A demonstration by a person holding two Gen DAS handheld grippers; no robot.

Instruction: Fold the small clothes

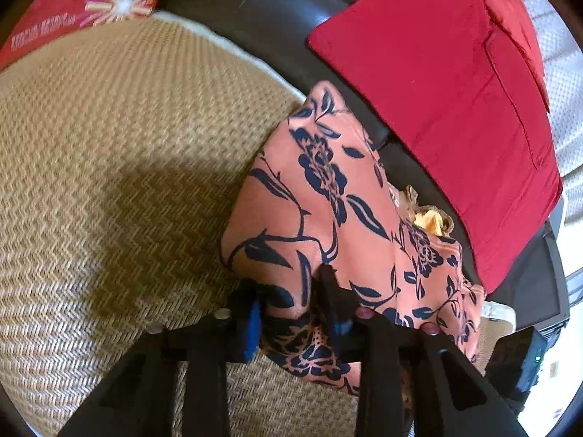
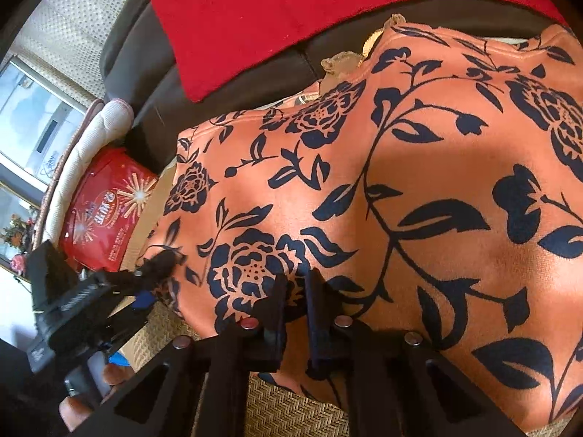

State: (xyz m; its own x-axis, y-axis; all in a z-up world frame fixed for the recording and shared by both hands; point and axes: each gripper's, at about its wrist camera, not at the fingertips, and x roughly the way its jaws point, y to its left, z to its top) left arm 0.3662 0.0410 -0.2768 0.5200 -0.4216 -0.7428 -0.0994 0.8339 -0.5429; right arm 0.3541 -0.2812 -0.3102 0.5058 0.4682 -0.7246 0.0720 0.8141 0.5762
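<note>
An orange garment with a dark blue flower print (image 1: 328, 196) lies spread on a woven straw mat (image 1: 109, 145). My left gripper (image 1: 291, 306) has a bunched fold of its near corner pinched between the blue pads. In the right wrist view the garment (image 2: 419, 189) fills most of the frame. My right gripper (image 2: 297, 291) is shut on a raised ridge of the fabric near its front edge. The left gripper (image 2: 153, 280) also shows there, at the garment's left corner.
A red folded cloth (image 1: 437, 109) lies on a dark leather seat (image 1: 262, 11) behind the garment. A red printed box (image 2: 105, 211) sits to the left on the mat (image 2: 291, 411). A yellow-brown cloth (image 1: 430, 215) peeks from under the garment's far edge.
</note>
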